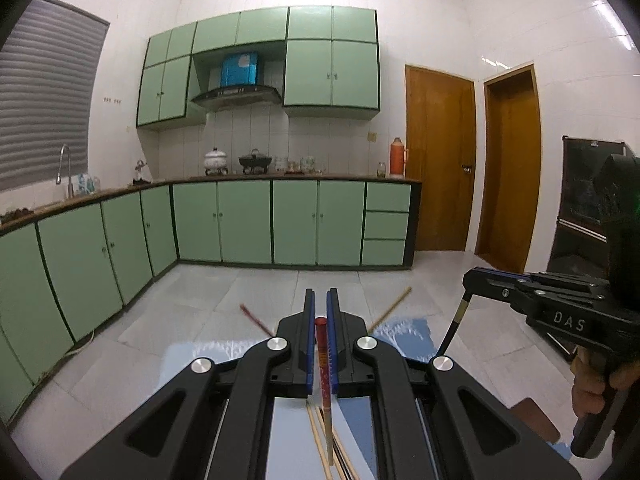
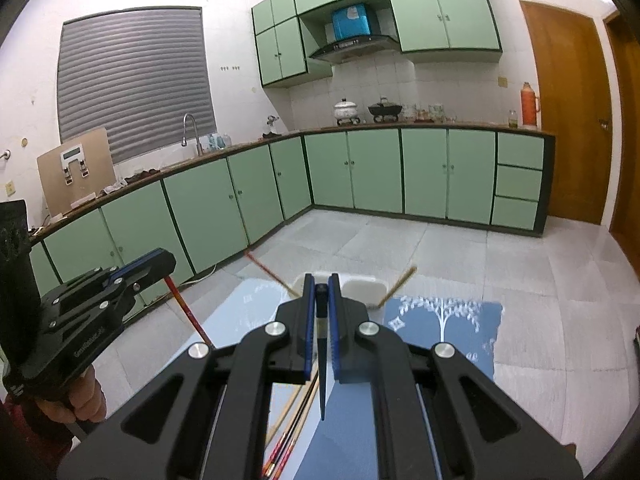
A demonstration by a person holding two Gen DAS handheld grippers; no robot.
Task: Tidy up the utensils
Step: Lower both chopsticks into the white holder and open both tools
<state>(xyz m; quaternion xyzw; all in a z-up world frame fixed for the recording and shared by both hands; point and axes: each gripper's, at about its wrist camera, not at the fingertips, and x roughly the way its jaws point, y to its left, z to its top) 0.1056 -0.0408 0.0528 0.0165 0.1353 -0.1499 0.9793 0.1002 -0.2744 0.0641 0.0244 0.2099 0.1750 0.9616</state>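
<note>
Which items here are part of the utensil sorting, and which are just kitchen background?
Job:
left gripper shut on red chopstick
right gripper shut on dark chopstick
loose chopsticks
white holder
blue mat

Background:
orange thermos
white pot
faucet

Your left gripper is matt black plastic with shiny round metal pins; its fingers carry ribbed blue rubbery pads. It clamps a glossy red lacquered chopstick. Your right gripper has the same finish and pinches a smooth dark chopstick with a satin sheen. Loose chopsticks near you look like bare pale wood and glossy lacquer. The table mat is matt blue cloth with a white print. The holder far on the mat is smooth white plastic. The floor is glossy pale tile.
</note>
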